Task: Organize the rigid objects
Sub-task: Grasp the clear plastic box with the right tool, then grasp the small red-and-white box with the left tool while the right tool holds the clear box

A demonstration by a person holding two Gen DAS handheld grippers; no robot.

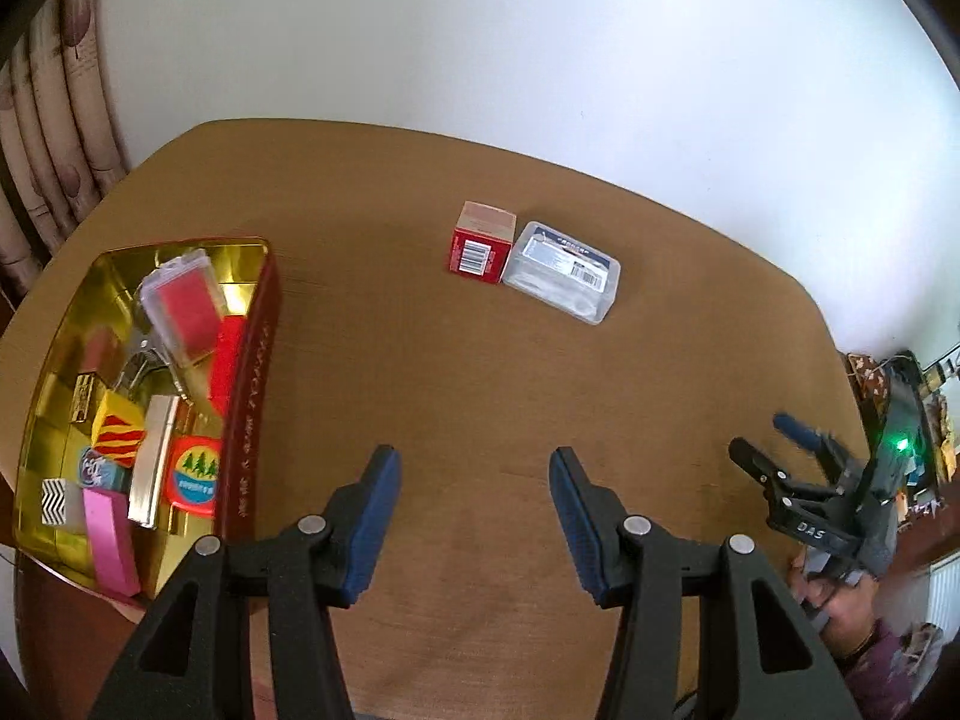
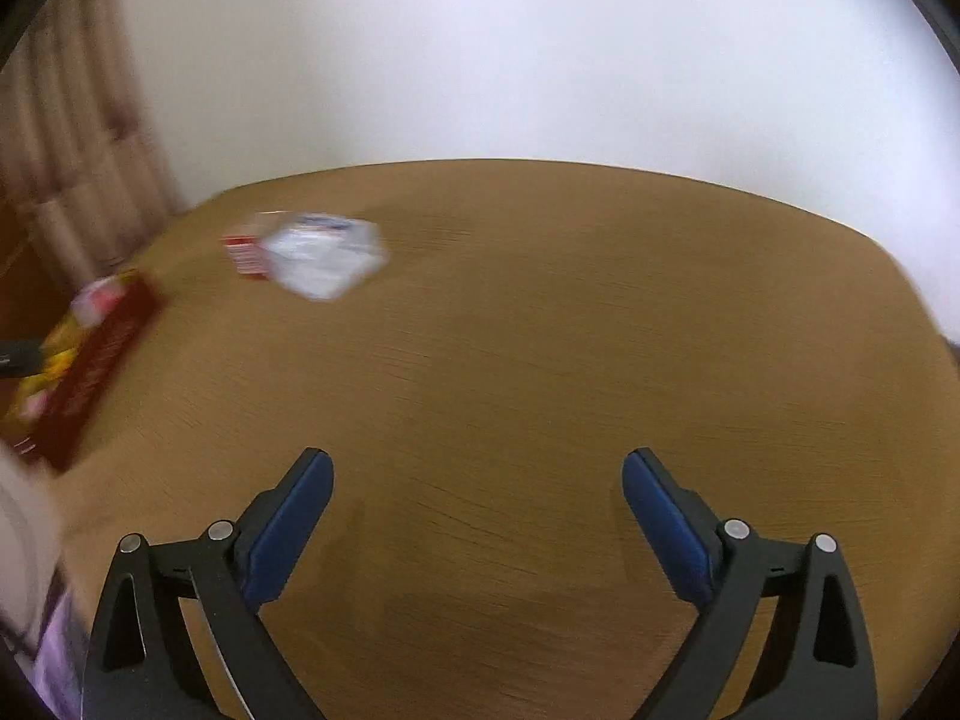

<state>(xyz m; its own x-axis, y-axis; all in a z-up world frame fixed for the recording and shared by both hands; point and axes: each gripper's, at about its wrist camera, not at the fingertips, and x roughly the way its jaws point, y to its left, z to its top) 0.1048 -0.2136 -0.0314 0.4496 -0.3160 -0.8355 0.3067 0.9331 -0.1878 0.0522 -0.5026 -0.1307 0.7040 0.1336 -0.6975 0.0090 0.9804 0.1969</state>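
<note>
Sorting stage: most small items already lie in the gold tin (image 1: 240,246) at the table's left edge, so by my reading the job is near its end.
Left over: a red carton (image 1: 480,243) and a clear plastic case (image 1: 561,270) stand touching each other toward the far middle of the wooden table (image 1: 480,390), well apart from the tin; they look like the last two pieces to go in.
Tin contents: a pink block (image 1: 108,540), a round badge with green trees (image 1: 195,468), a red-and-yellow striped box (image 1: 120,435), a silver bar (image 1: 153,456) and a clear case with a red insert (image 1: 183,306) leaning on the rest; the piling suggests they were dropped in, not arranged.
Left gripper (image 1: 474,462): fingers spread with nothing between them, hovering over bare table just right of the tin, tilted down toward the surface.
Right gripper (image 2: 477,468): fingers spread very wide and empty, over bare wood near the table's right side; that width would suit the broad plastic case.
Right view: blurred, so the carton and case show only as smears at upper left.
Next reach, my guess: either gripper goes forward to the pair, taking one piece at a time since they touch.
</note>
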